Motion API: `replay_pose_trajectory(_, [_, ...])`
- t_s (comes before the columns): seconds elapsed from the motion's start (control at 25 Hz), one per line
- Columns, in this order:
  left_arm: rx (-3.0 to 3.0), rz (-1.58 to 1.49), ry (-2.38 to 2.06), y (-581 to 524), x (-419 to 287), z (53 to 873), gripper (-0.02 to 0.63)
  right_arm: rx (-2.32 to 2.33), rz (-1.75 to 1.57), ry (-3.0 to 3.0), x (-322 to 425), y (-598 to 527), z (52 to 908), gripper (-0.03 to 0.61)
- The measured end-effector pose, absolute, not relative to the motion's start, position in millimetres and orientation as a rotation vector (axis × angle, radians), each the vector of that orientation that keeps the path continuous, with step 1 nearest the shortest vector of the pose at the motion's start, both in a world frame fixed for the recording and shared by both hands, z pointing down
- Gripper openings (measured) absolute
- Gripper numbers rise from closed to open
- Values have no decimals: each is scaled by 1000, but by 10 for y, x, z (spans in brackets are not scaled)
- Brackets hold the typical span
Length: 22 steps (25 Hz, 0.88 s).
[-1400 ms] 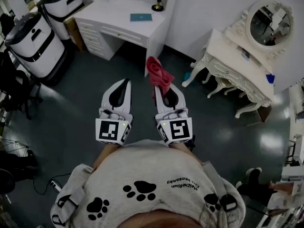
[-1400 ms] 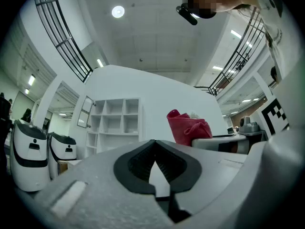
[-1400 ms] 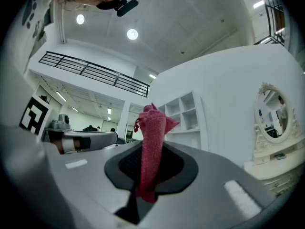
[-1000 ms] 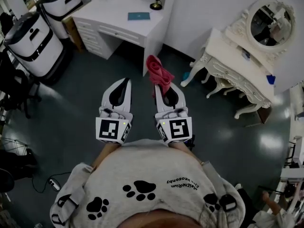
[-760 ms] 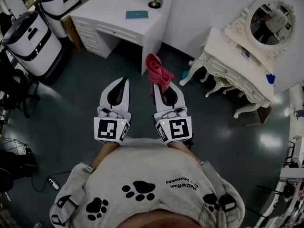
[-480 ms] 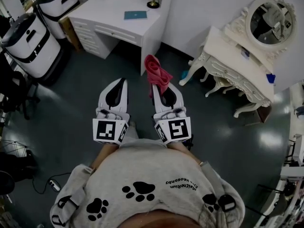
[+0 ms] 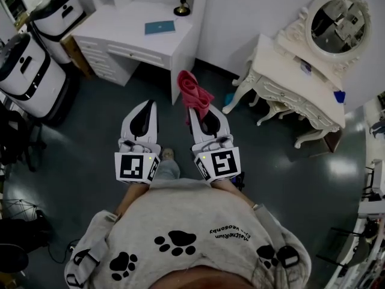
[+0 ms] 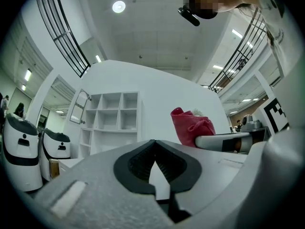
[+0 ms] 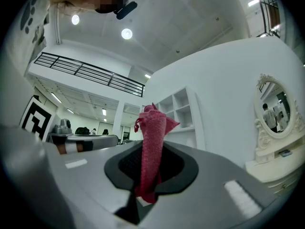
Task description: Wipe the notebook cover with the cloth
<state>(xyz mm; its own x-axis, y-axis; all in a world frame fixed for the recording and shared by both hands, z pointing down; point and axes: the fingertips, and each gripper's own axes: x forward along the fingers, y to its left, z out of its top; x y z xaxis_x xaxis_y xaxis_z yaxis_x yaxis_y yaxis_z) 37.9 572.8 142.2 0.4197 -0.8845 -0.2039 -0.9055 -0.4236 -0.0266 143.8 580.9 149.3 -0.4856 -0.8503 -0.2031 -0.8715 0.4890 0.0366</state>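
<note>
Both claws have kept their side-by-side pose in front of the person, while the white counter (image 7: 120, 32) has slid left and slightly down in the head view, and the person's foot (image 7: 165, 155) now shows on the floor short of the counter. The teal notebook (image 7: 159, 27) lies flat on the counter, toward its back right part, just beside a small dark lamp (image 7: 180, 8) at the rear edge. The right claw (image 9: 151, 149) is clamped on the red cloth (image 9: 153, 128), which is bunched and sticks out past the tips toward the counter's right front corner, well apart from the notebook. The left claw (image 8: 153, 146) is pressed together at the tips with nothing between them, and it points at the floor before the counter's drawers.
</note>
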Motion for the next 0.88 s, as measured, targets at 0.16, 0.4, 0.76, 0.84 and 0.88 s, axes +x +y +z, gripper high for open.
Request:
replay_pose_trajectory(0.16, [-2553,226,1584,5251,308,1439,-2,-1516,202,2566,1350,5343,1496,49])
replay_pose_trajectory(0.4, [-2563,217,1521,4460,201,1336,-2,-1538,210,2530,1227,4567,1407,48])
replay_pose_trajectory(0.76, [-2584,205,1493,3592,-32,1435,-2,-1559,197,2544,939,3713,1535,48])
replay_pose_trajectory(0.84, [-2593,203,1492,3468,-73,1458,-2,-1566,182,2546,898,3575,1564,48])
replay_pose_trajectory(0.88, [-2595,204,1496,3410,-99,1468,-2,-1568,178,2549,876,3515,1574,48])
